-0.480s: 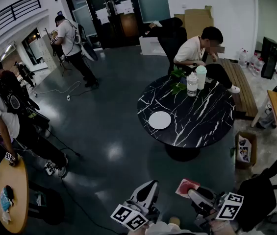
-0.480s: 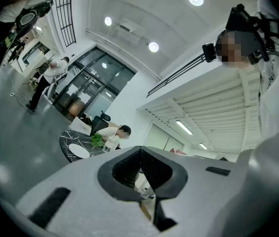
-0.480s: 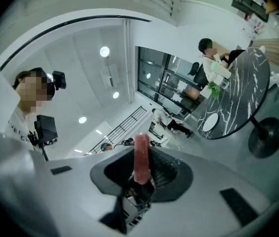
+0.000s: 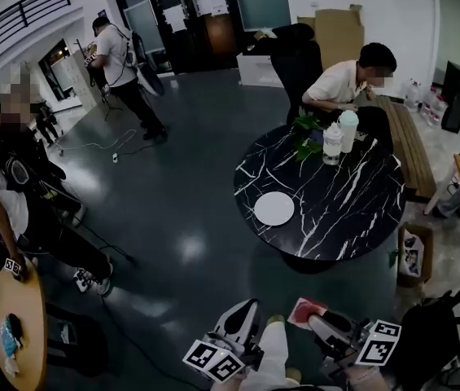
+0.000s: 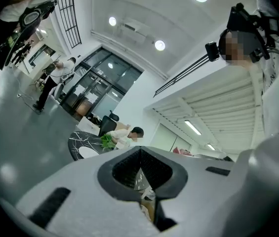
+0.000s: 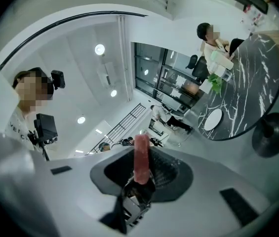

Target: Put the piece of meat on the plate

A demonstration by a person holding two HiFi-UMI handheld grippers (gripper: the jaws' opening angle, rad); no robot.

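A white plate (image 4: pixel 274 208) lies near the front left edge of a round black marble table (image 4: pixel 352 218), well ahead of me. My right gripper (image 4: pixel 319 322) is low in the head view, shut on a pink-red piece of meat (image 4: pixel 305 309). In the right gripper view the meat (image 6: pixel 141 154) stands up between the dark pads of the right gripper (image 6: pixel 140 176), with the plate (image 6: pixel 213 119) far off. My left gripper (image 4: pixel 248 309) hangs beside it, shut and holding nothing. The left gripper view shows the left gripper (image 5: pixel 140 156) with its pads together and the plate (image 5: pixel 87 152) small in the distance.
A plant (image 4: pixel 304 141), a bottle (image 4: pixel 332 143) and a cup (image 4: pixel 348 129) stand at the table's far side, where a person (image 4: pixel 343 84) sits. A cardboard box (image 4: pixel 411 253) sits on the floor right of the table. A round wooden table (image 4: pixel 16 324) and people are at left.
The view has shifted forward and the table and plate sit slightly lower and to the right. A light trouser leg now shows between the two grippers. Both grippers keep their state.
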